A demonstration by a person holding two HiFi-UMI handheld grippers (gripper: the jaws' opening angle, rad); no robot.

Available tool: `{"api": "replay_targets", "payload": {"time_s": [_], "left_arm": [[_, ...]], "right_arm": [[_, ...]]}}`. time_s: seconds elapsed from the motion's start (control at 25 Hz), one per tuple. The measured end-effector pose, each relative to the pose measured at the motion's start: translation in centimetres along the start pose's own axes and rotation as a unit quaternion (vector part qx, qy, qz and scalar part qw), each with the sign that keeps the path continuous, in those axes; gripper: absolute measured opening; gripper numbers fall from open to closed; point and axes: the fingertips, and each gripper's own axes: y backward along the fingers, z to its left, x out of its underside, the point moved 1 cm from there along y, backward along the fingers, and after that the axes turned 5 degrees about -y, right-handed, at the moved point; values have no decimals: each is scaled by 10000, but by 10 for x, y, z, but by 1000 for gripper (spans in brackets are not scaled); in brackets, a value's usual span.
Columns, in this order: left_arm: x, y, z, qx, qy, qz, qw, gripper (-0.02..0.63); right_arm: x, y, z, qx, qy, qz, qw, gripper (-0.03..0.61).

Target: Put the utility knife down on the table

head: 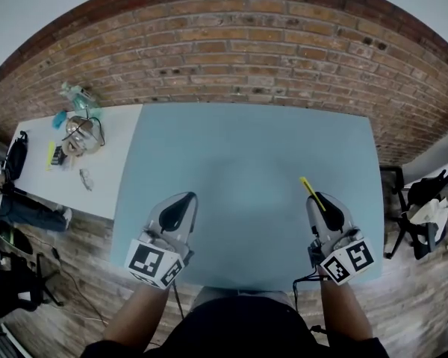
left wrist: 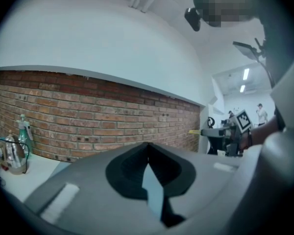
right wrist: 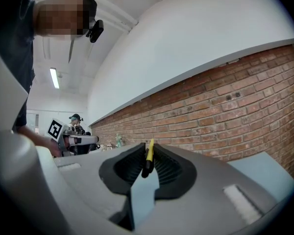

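The utility knife [head: 311, 192] is a slim yellow and black tool. My right gripper [head: 320, 198] is shut on it above the right side of the blue-grey table [head: 246, 155]. In the right gripper view the knife [right wrist: 149, 154] stands upright between the ribbed pads, its yellow end poking past the tips of that gripper [right wrist: 148, 148]. My left gripper [head: 187, 197] hovers over the table's near left part, its jaws together with nothing in them. In the left gripper view its tips [left wrist: 147, 146] meet, and the right gripper [left wrist: 224, 131] with the knife shows off to the right.
A brick wall [head: 246, 43] runs behind the table. A white table [head: 75, 162] at the left carries a spray bottle [head: 76, 94], a glass vessel [head: 82, 134] and small clutter. A chair [head: 425, 207] stands at the right. A person [right wrist: 74, 124] stands far off.
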Motion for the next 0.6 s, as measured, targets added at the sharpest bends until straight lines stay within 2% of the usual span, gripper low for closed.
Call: {"api": "replay_targets", "payload": {"time_s": [0.6], "left_arm": [[32,9,-7,-2,42,295,9996,-12]], "right_arm": [[29,-5,7,-18,-206,198,9996,54]]}}
